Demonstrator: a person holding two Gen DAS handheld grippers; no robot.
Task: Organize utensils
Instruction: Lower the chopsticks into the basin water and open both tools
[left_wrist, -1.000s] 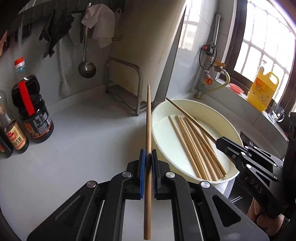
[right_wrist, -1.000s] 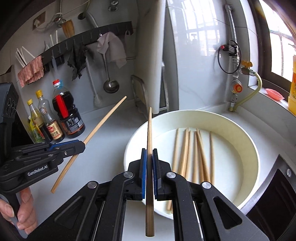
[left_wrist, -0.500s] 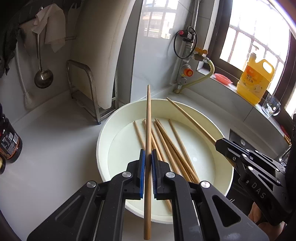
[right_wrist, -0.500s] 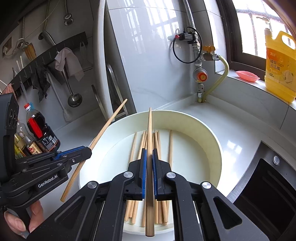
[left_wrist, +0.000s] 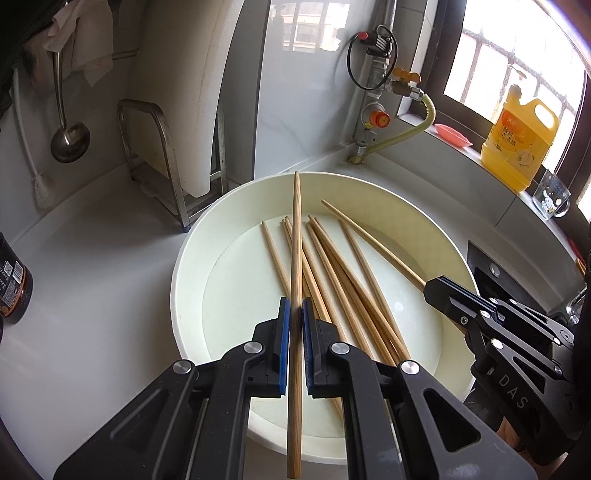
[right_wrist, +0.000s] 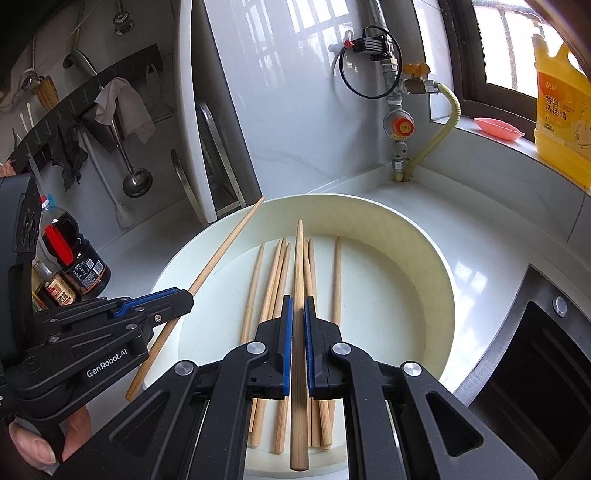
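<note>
- Left tool (left_wrist: 293, 345) is closed on one chopstick (left_wrist: 294, 258); its long axis runs straight ahead, above the bowl (left_wrist: 188, 258).
- Right tool (right_wrist: 298, 343) clamps another chopstick (right_wrist: 298, 266), pointing forward too.

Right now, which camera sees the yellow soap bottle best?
The left wrist view: the whole yellow soap bottle shows on the windowsill, handle and cap included. The right wrist view shows it bigger but cut off at the picture's edge.

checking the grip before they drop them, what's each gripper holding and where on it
The left gripper and the right gripper each pinch one wooden chopstick between the blue pads, toward its thick end, over the bowl.
</note>
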